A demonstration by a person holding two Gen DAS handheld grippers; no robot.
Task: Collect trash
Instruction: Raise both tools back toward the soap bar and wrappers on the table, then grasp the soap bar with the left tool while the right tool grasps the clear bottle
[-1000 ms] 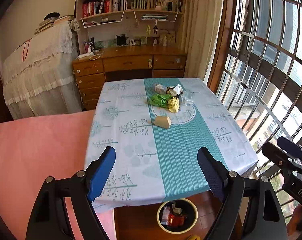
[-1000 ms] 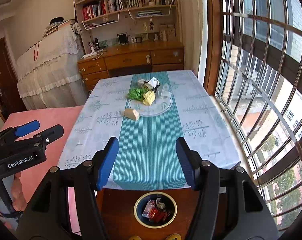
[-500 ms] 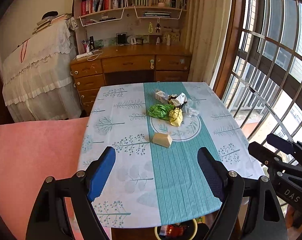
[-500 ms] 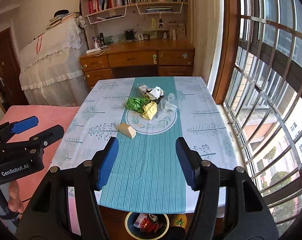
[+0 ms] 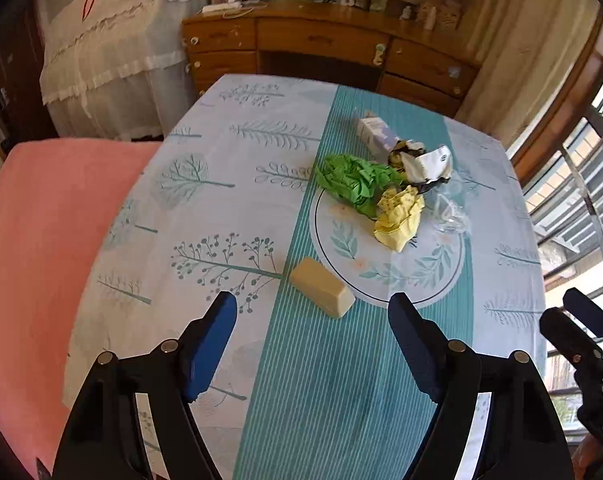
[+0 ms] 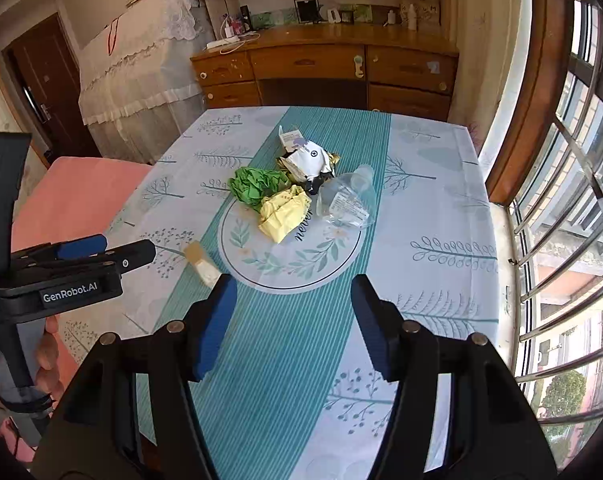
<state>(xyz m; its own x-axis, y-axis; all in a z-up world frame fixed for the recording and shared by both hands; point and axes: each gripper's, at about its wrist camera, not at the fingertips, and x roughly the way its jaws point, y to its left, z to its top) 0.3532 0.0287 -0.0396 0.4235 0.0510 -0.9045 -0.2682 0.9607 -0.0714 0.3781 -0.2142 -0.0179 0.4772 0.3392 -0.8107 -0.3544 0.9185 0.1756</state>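
Observation:
Trash lies in a heap at the middle of the table (image 5: pixel 205 216): green crumpled paper (image 5: pixel 355 182), yellow crumpled paper (image 5: pixel 399 220), a white and black wrapper (image 5: pixel 427 164), a small white carton (image 5: pixel 375 130) and a clear plastic bottle (image 6: pixel 347 200). A beige block (image 5: pixel 321 288) lies apart, nearer to me. My left gripper (image 5: pixel 313 320) is open and empty, above the table just short of the beige block. My right gripper (image 6: pixel 293 300) is open and empty, above the teal runner (image 6: pixel 277 344). The heap also shows in the right wrist view (image 6: pixel 285 196).
A pink chair (image 5: pixel 41 248) stands at the table's left. A wooden desk (image 6: pixel 325 64) and a lace-covered cabinet (image 6: pixel 141 72) stand behind the table. A barred window (image 6: pixel 573 184) runs along the right.
Both grippers have moved forward and down over the table, closer to the trash. The bin on the floor has dropped out of view. Both stay open.

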